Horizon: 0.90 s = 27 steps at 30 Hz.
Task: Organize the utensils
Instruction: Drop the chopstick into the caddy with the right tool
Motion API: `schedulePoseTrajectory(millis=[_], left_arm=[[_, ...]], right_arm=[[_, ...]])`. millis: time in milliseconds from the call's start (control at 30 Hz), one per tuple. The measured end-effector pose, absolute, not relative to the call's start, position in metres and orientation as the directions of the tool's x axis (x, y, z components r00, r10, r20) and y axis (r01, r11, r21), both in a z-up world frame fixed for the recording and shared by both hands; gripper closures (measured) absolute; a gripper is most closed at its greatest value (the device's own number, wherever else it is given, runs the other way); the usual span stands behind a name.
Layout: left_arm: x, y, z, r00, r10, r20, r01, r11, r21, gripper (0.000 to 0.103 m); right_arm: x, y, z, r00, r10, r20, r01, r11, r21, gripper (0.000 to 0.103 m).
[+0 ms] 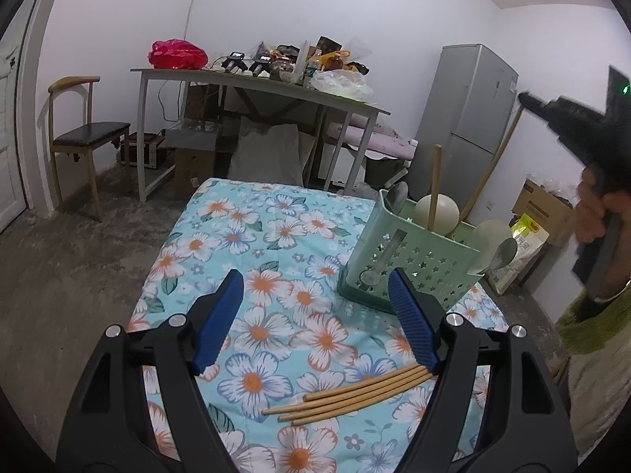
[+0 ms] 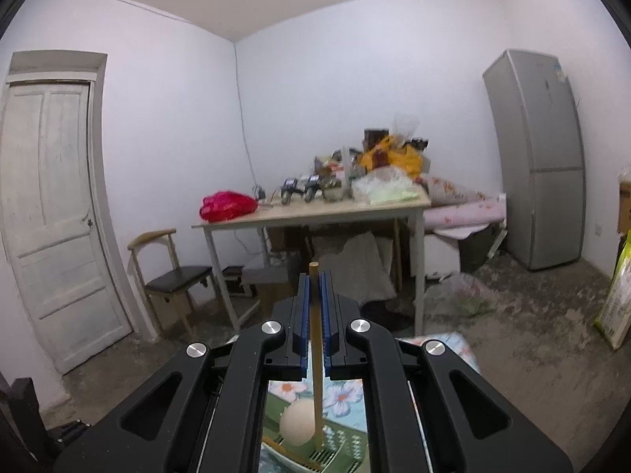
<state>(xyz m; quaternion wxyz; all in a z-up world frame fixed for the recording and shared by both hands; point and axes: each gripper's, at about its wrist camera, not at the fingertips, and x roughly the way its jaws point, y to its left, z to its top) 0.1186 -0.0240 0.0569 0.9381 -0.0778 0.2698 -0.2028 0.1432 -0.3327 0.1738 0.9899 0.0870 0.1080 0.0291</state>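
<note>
Black arms of the left tongs (image 1: 315,315) fill the bottom of the left wrist view, their blue pads spread wide with nothing between them. Just below the right pad, four wooden chopsticks (image 1: 347,396) lie side by side on the flowered cloth (image 1: 252,244) that covers the desk, their far ends passing under that pad's arm. Ahead and to the right of the left tongs stands a pale green caddy (image 1: 410,260) with star-shaped holes, on the same cloth. It holds a metal spoon (image 1: 398,193) at its far left corner, a cream ladle (image 1: 437,209) in the middle, a second cream ladle (image 1: 495,232) and another metal spoon (image 1: 504,254) at the right end, and one chopstick (image 1: 435,185) standing upright in front of the middle ladle.

From the right wrist view, the right tongs (image 2: 314,287) are clenched on that upright chopstick (image 2: 314,315), whose tip pokes out just past the pads. Below and behind the pads, through the gap in the frame, the stick runs down beside the cream ladle (image 2: 299,421) into the green caddy (image 2: 339,441).

Beyond both tongs, a second desk (image 2: 311,213) carries a red bag (image 2: 226,205) and mixed clutter, with a chair (image 2: 173,276) to its left and a grey fridge (image 2: 540,157) to its right.
</note>
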Motion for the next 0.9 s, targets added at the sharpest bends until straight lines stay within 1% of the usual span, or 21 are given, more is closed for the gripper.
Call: schedulePoseTrajectory(millis=[133, 167, 200, 233, 267, 433, 533, 700, 800, 900], left_arm=[[0.12, -0.022, 0.054, 0.766, -0.42, -0.487, 0.329, 0.906, -0.265, 0.031], [0.121, -0.022, 0.053, 0.765, -0.42, -0.488, 0.328, 0.906, -0.266, 0.031], [0.121, -0.022, 0.052, 0.765, -0.42, -0.489, 0.328, 0.907, -0.266, 0.031], [0.121, -0.022, 0.052, 0.764, -0.419, -0.49, 0.328, 0.907, -0.265, 0.031], [0.122, -0.021, 0.052, 0.764, -0.419, -0.49, 0.328, 0.907, -0.265, 0.031], [0.123, -0.021, 0.05, 0.764, -0.419, -0.491, 0.324, 0.907, -0.271, 0.03], [0.125, -0.021, 0.048, 0.76, -0.419, -0.496, 0.322, 0.906, -0.274, 0.03], [0.128, -0.025, 0.043, 0.755, -0.415, -0.508, 0.318, 0.909, -0.27, 0.03], [0.131, -0.026, 0.04, 0.749, -0.412, -0.518, 0.313, 0.91, -0.272, 0.03], [0.134, -0.029, 0.036, 0.742, -0.404, -0.534, 0.307, 0.914, -0.265, 0.03]], right_arm=[[0.164, -0.335, 0.142, 0.937, 0.106, -0.333, -0.035, 0.976, 0.214, 0.095], [0.165, -0.338, 0.138, 0.933, 0.109, -0.343, -0.031, 0.974, 0.224, 0.091], [0.163, -0.343, 0.137, 0.932, 0.111, -0.345, -0.026, 0.97, 0.242, 0.087], [0.16, -0.348, 0.137, 0.935, 0.112, -0.336, -0.021, 0.965, 0.262, 0.077], [0.157, -0.352, 0.138, 0.939, 0.112, -0.325, -0.02, 0.962, 0.272, 0.071], [0.135, -0.366, 0.152, 0.96, 0.088, -0.264, -0.007, 0.956, 0.292, 0.065], [0.113, -0.373, 0.161, 0.971, 0.084, -0.222, -0.01, 0.949, 0.315, 0.063], [0.077, -0.375, 0.164, 0.977, 0.112, -0.18, -0.04, 0.932, 0.36, 0.059], [0.059, -0.37, 0.153, 0.965, 0.171, -0.199, -0.081, 0.915, 0.394, 0.054], [0.053, -0.364, 0.128, 0.928, 0.258, -0.268, -0.116, 0.886, 0.449, 0.05]])
